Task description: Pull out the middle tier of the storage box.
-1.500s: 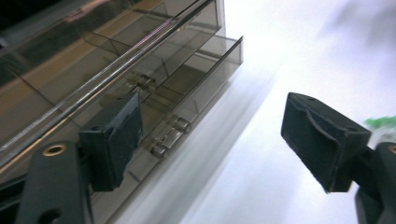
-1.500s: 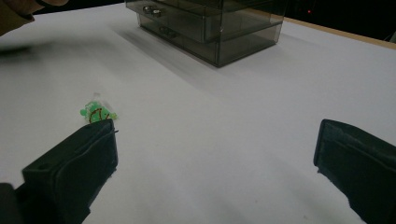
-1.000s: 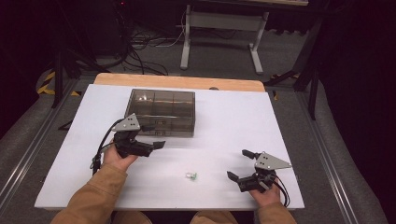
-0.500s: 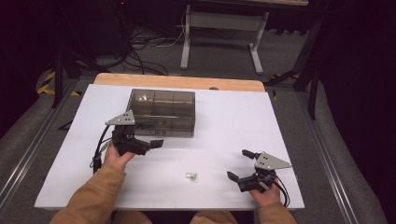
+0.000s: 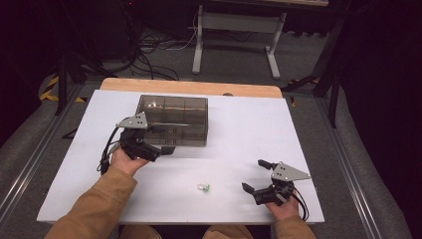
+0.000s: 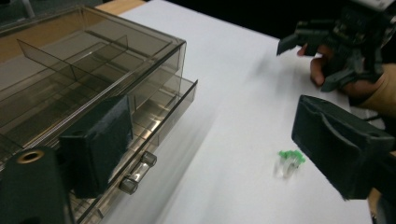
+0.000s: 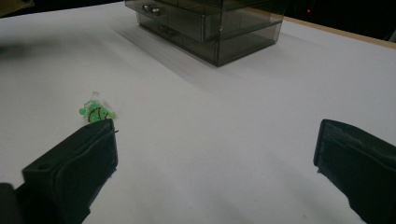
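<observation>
Drawer (image 6: 140,154) slid partly out, toward L gripper (image 5: 166,149), fingers apart

No text, label, brand, number or sign can be read anywhere, neither on the smoky plastic drawer box (image 5: 173,119) nor on the white worktop (image 5: 259,129).
</observation>
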Motion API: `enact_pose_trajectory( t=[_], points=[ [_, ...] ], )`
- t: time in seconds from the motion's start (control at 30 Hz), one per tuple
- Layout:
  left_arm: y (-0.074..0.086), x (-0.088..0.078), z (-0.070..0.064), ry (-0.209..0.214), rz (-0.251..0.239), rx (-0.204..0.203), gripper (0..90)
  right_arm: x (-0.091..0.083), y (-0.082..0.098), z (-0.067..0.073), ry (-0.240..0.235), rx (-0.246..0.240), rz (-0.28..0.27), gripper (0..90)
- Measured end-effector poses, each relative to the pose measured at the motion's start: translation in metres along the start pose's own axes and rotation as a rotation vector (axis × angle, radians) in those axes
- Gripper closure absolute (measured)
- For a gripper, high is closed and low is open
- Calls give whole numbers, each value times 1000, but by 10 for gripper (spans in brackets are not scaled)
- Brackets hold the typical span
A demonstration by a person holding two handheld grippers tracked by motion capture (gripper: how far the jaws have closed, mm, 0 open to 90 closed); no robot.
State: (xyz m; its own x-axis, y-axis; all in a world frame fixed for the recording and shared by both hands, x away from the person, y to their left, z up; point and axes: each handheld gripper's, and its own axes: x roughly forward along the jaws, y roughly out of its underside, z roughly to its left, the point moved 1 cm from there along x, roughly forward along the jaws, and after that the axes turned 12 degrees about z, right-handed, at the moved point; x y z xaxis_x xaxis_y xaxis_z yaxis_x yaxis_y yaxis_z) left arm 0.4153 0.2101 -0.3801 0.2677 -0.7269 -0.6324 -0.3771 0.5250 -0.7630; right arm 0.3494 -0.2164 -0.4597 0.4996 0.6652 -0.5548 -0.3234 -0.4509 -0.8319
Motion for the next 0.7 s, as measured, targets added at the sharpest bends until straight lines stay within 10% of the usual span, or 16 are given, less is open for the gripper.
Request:
enact_pose_trajectory(
  t=[0.7],
  points=[
    [-23, 18, -2, -199, 330, 186, 273, 0, 0, 0, -10, 9, -7, 0]
  ],
)
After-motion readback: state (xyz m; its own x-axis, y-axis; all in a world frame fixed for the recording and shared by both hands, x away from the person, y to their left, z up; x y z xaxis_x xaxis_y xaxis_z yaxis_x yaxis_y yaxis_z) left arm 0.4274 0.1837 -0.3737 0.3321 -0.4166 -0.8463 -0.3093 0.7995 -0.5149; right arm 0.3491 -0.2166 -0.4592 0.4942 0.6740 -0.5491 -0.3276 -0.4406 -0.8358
